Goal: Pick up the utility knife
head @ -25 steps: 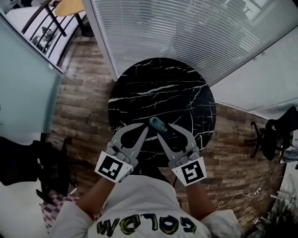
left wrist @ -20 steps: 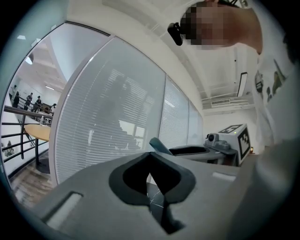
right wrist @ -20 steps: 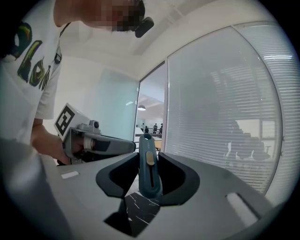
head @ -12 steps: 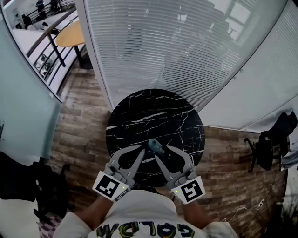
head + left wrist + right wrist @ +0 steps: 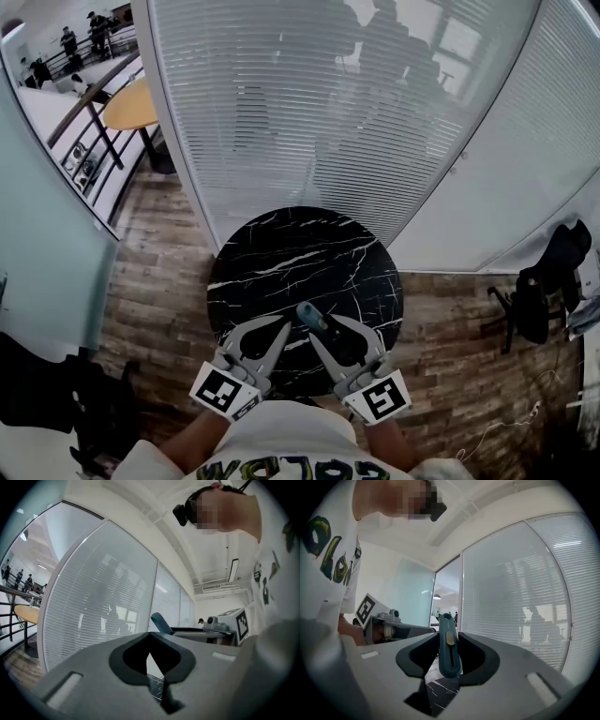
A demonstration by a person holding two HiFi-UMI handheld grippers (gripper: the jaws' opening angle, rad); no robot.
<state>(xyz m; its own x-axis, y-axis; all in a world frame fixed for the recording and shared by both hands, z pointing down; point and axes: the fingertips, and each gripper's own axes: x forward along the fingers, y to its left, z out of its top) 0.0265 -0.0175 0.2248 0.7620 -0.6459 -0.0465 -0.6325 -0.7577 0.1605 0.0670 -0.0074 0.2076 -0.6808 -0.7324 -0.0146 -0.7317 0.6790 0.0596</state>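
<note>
right gripper [image 5: 449, 643]: jaws clamped on utility knife [image 5: 450, 660], teal body standing upright between the pads
left gripper [image 5: 149, 638]: jaws together at the tips, nothing between them
head view only: both tools side by side over near edge of round black marble table [image 5: 281, 253], wood floor [image 5: 159, 272] around it, knife end poking forward past right jaw tips
right gripper view only: yellowish slider on knife face, pads pressing both sides of the body, marble visible below through the jaw gap
left gripper view only: teal knife end rising just right of the closed jaws, right tool's marker cube [image 5: 242, 624] further right
knife vs tools: gripped in right gripper, held above tabletop, near left gripper tips but apart from them
</note>
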